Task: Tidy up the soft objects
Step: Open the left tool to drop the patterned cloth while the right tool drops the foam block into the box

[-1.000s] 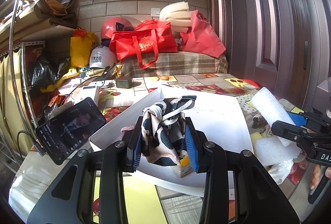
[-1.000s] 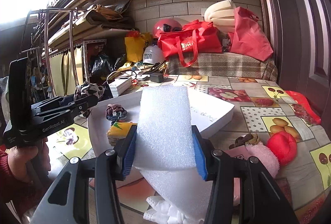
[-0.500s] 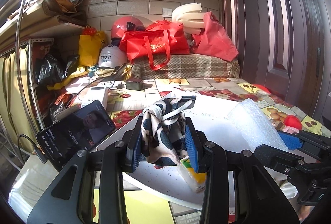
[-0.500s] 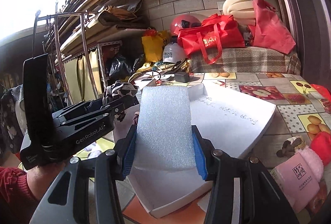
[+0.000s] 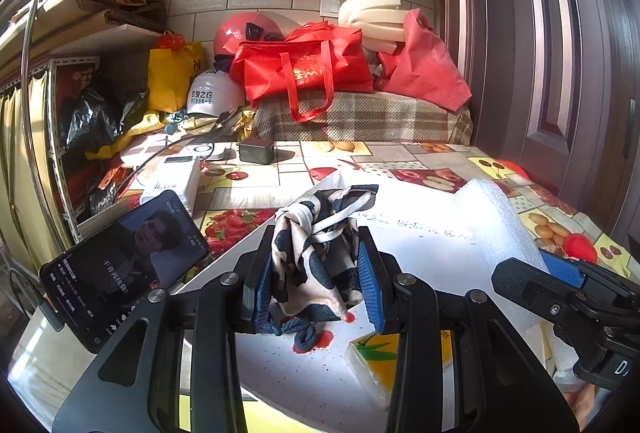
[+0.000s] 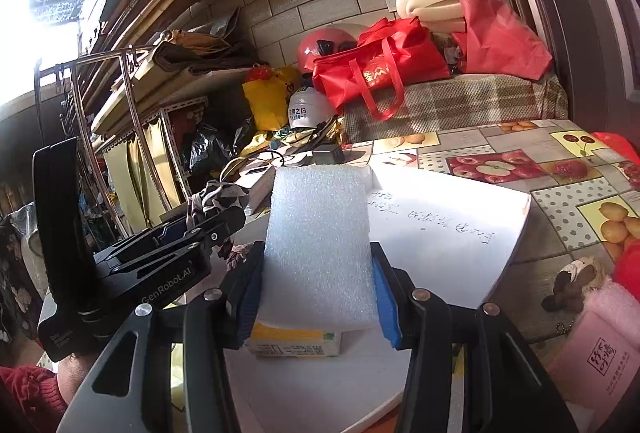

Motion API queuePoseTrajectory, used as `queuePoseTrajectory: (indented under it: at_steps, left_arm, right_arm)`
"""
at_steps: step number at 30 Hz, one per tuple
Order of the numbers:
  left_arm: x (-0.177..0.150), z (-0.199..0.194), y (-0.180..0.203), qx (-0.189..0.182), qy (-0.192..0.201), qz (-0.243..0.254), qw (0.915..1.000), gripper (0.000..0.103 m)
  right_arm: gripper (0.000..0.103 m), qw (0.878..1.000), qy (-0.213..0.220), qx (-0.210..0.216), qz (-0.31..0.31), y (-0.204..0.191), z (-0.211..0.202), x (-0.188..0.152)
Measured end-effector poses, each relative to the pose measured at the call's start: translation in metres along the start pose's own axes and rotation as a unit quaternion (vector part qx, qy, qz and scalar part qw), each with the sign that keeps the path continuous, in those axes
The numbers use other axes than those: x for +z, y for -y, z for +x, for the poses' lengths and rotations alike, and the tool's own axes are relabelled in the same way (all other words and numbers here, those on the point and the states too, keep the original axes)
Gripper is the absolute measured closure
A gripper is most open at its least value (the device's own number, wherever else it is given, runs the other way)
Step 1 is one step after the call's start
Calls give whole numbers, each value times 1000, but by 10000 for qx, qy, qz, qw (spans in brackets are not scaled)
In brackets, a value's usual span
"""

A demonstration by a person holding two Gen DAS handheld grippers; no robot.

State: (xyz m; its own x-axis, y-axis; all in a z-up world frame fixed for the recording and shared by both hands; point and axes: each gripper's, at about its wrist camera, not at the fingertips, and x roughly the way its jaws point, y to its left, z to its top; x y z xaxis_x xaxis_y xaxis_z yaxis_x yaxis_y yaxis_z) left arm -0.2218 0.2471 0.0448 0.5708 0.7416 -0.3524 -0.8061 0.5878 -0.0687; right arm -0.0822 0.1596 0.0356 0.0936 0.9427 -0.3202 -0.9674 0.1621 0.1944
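Blown-out daylight glare upper left; sharp, fisheye-warped edges.

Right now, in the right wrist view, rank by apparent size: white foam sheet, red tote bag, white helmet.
1. White foam sheet, though it is nearest the camera.
2. Red tote bag.
3. White helmet.

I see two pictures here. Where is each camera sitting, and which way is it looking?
Left wrist: rides on the left gripper, looking forward along its fingers, which clamp a patterned scarf above the white box.
Right wrist: rides on the right gripper, which clamps a white foam sheet; a hand shows lower left.
Shared: box, red bag, and each view shows the other gripper.
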Motion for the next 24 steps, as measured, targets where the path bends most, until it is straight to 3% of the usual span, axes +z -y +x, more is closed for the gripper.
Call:
queuePoseTrajectory:
  at_steps: [9, 16, 17, 18, 19, 20, 21, 24]
  left_arm:
    - [8, 34, 6, -62, -457, 14, 9989, 67]
    - [9, 44, 12, -68, -675, 132, 9976, 66]
    - [10, 44, 13, -34, -684, 150, 9975, 62]
    - [10, 45, 14, -7, -693, 166, 9975, 52]
    - [9, 45, 14, 38, -689, 189, 9974, 45]
    - [9, 43, 15, 91, -662, 211, 9975, 30]
    - [9, 41, 15, 157, -610, 225, 9978, 24]
    - [9, 36, 13, 255, -469, 181, 9984, 18]
  right_arm:
    - [54, 9979, -205, -406, 457, 36, 20, 10]
    - [53, 9976, -292, -544, 299, 29, 23, 10]
    - [51, 9977, -278, -577, 234, 26, 23, 11]
    - [46, 9976, -281, -605, 161, 24, 23, 11]
    - [23, 9975, -273, -653, 91, 21, 23, 11]
    - [5, 9972, -241, -704, 29, 19, 22, 11]
    - [0, 9969, -179, -769, -32, 17, 20, 11]
    - [0, 9965, -57, -830, -106, 15, 16, 12]
